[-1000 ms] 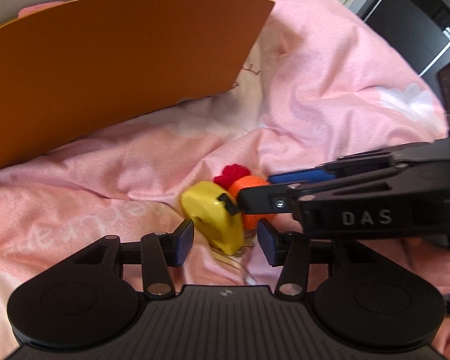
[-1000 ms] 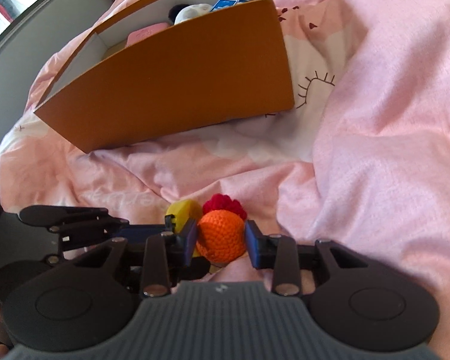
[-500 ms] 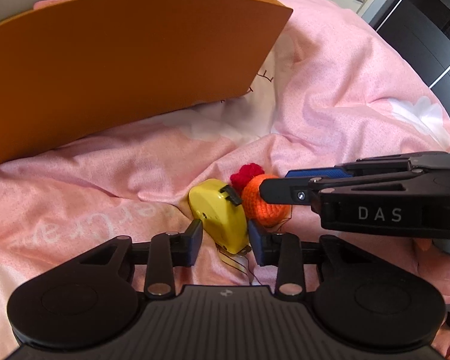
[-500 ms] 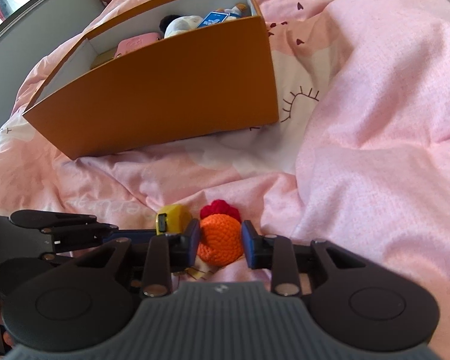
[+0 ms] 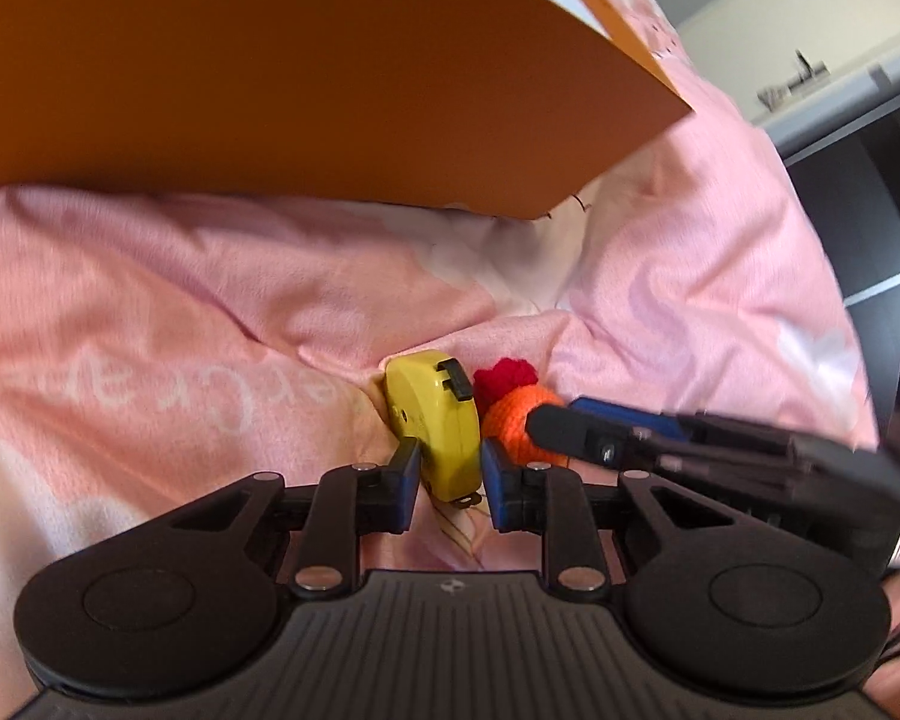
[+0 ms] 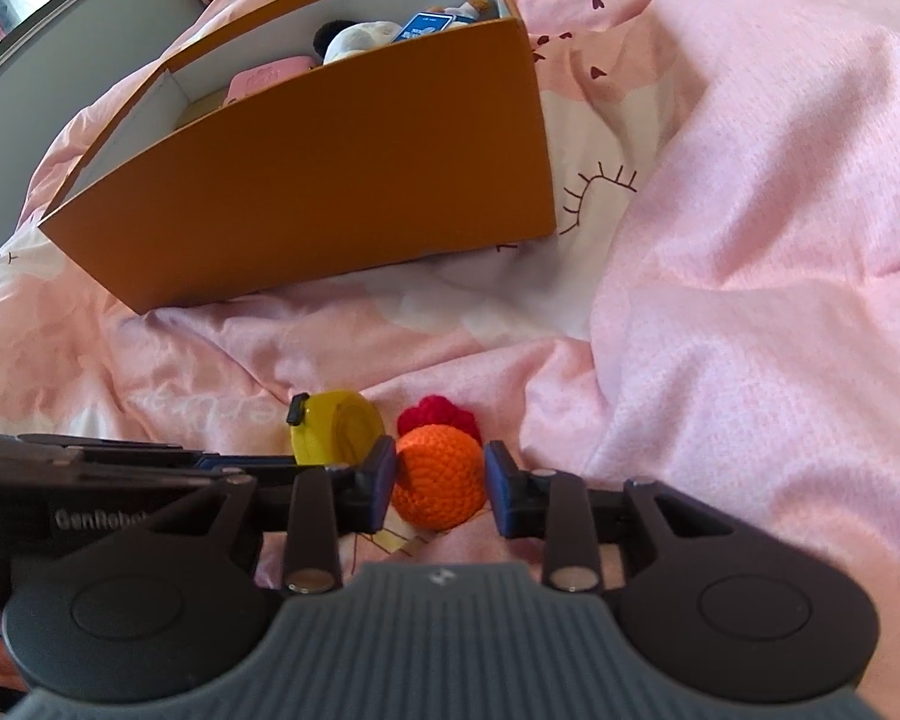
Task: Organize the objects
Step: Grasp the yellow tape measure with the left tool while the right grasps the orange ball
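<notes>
On a rumpled pink duvet [image 6: 720,240] two small things lie side by side, just touching: a yellow tape measure [image 5: 435,429] on the left and an orange crocheted ball [image 6: 441,477] with a red tuft [image 6: 438,414] on the right. Both sit in a shallow fold of the cloth, near the cameras, well in front of an orange cardboard box [image 6: 330,180].

The left gripper [image 5: 450,477] straddles the tape measure. Its jaws are closing, and the blue pads [image 5: 411,468] stand at the yellow case on either side — the left pad looks to be against it, while the right pad sits right at its edge. The tape measure stands on its edge, its black clip at the top.

The right gripper [image 6: 441,483] brackets the crocheted ball. Its jaws are opening slightly; the left pad meets the yarn, the right pad sits at its edge — whether it still presses cannot be told. The ball rests on the duvet, tuft pointing to the far side.

The box stands farther off, to the left, its top open. Inside show a pink item [image 6: 264,75], a white-and-black plush [image 6: 354,39] and a blue-and-white packet [image 6: 426,24].
</notes>
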Tool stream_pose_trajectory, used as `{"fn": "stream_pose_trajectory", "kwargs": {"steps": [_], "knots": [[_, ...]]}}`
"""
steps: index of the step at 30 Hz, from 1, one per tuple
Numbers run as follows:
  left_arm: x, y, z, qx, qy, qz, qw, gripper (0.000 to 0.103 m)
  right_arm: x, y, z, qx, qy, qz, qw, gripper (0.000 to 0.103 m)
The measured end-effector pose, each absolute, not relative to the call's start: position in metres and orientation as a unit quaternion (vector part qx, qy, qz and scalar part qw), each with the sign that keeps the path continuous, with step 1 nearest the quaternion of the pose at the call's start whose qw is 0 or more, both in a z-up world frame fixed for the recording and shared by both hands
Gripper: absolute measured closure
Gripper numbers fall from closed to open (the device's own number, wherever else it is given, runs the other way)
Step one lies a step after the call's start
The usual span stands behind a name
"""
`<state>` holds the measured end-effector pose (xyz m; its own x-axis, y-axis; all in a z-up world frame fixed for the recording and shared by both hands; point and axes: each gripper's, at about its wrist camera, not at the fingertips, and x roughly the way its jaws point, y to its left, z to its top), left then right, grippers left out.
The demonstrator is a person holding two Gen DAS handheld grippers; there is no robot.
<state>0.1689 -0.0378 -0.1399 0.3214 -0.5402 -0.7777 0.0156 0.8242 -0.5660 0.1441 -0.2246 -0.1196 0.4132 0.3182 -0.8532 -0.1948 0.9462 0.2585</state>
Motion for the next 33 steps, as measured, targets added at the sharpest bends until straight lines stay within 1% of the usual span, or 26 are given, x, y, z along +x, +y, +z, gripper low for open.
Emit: {"fn": "stream_pose_trajectory", "kwargs": {"steps": [4,9,10,12,18,19,27,29,30,33], "knots": [[0.172,-0.035,-0.144,-0.262,0.562,-0.167,0.767,0.074,0.142,-0.218,-0.12,0.033,0.518,0.159,0.84,0.065],[0.172,-0.037,-0.15,-0.267,0.568,-0.158,0.762,0.074,0.143,-0.216,-0.122,0.028,0.517,0.16,0.841,0.066],[0.171,-0.035,-0.15,-0.274,0.565,-0.158,0.762,0.072,0.143,-0.217,-0.122,0.029,0.517,0.16,0.84,0.066],[0.169,-0.031,-0.149,-0.283,0.56,-0.155,0.763,0.072,0.143,-0.214,-0.123,0.019,0.518,0.168,0.839,0.063],[0.168,-0.022,-0.153,-0.312,0.562,-0.147,0.752,0.071,0.14,-0.207,-0.125,-0.005,0.516,0.18,0.837,0.063],[0.167,-0.021,-0.153,-0.315,0.562,-0.145,0.751,0.07,0.139,-0.204,-0.125,-0.008,0.516,0.182,0.837,0.063],[0.172,-0.024,-0.154,-0.31,0.553,-0.146,0.759,0.068,0.138,-0.199,-0.129,-0.019,0.508,0.184,0.841,0.063],[0.173,-0.026,-0.153,-0.31,0.553,-0.146,0.759,0.06,0.138,-0.197,-0.13,-0.022,0.509,0.188,0.84,0.063],[0.174,-0.028,-0.153,-0.308,0.554,-0.145,0.76,0.058,0.138,-0.196,-0.13,-0.027,0.508,0.189,0.84,0.063],[0.175,-0.033,-0.153,-0.299,0.558,-0.141,0.761,0.056,0.135,-0.192,-0.13,-0.039,0.505,0.191,0.841,0.062]]}}
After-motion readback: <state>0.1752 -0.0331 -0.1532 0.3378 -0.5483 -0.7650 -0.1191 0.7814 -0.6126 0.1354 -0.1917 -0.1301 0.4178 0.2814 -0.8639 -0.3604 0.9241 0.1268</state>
